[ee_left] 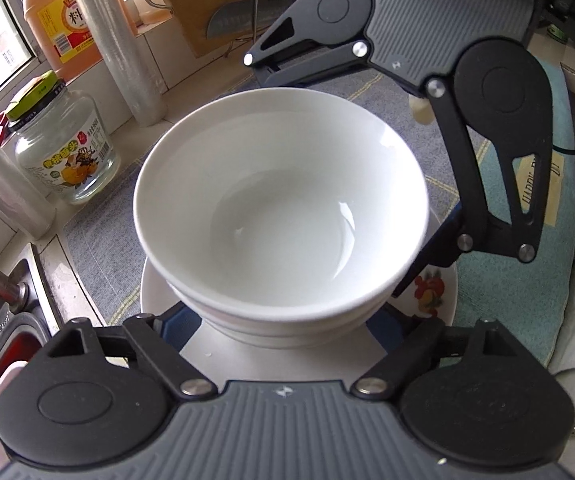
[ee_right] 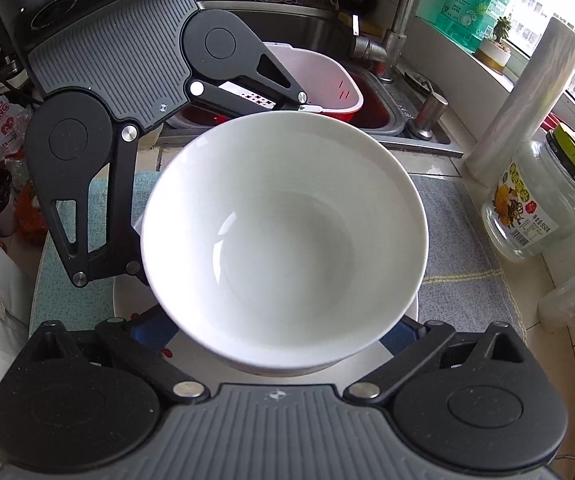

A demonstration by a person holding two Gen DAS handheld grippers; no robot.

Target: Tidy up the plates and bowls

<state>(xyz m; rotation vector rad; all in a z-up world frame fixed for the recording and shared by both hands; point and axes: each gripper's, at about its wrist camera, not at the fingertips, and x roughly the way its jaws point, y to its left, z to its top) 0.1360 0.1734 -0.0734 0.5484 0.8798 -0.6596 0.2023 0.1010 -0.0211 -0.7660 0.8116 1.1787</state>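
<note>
Left wrist view: white bowls (ee_left: 283,216) sit nested on a plate (ee_left: 435,292) mid-tabletop; left gripper (ee_left: 287,320) & right gripper (ee_left: 371,184) flank them, jaws wide, holding nothing, stack apparently set down.

White bowl stack (ee_left: 283,216) on a plate (ee_left: 435,292) fills the middle of the table (ee_right: 459,216). Left tool (ee_left: 283,320) and right tool (ee_right: 279,332) crowd it from opposite sides, jaws wide, blue pads flanking the stack base. Glass jar (ee_right: 543,208) and cling-film roll (ee_right: 523,100) block the window side. Sink (ee_right: 399,120) with red basin (ee_right: 323,80) lies beyond. Bare grey mat (ee_right: 455,248) between stack and jar is free.
</note>
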